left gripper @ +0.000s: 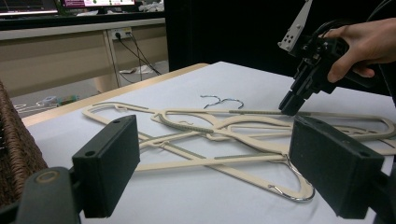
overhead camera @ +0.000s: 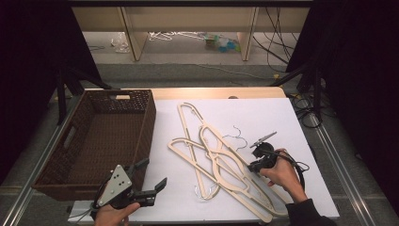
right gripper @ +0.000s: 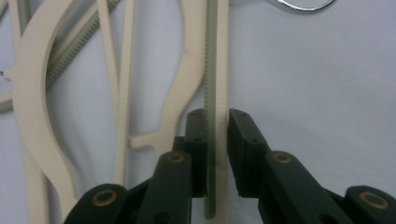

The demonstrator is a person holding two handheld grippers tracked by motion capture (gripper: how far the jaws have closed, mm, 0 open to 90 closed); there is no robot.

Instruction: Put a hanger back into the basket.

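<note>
While the right gripper [right gripper: 216,140] clamps its jaws on the bar of one hanger [right gripper: 215,56], the step in hand looks like the pick-up: getting a hold on a single piece of the tangled pile before lifting it. In the right gripper view the black pads press on both sides of the ribbed, cream bar, with no gap showing, so the grasp seems made. The hangers [overhead camera: 221,160] lie crossed over each other flat on the white sheet [overhead camera: 282,117] in the middle of the table, their wire hooks [left gripper: 223,101] pointing different ways, just right of the basket [overhead camera: 141,101]. In the high view the right gripper [overhead camera: 256,162] sits at the right side of the pile. The left gripper [overhead camera: 153,176] hovers near the basket's front corner, jaws spread wide and empty, as the left gripper view shows, with its pads [left gripper: 109,163] well apart and the pile beyond them.

The next move, I judge, calls for a slow, straight lift of the gripped bar, watching whether the other hangers ride up with it, since arms and hooks interlock. If they do, the free left gripper could pin the rest down. The basket, empty and close by, is the likely goal.
</note>
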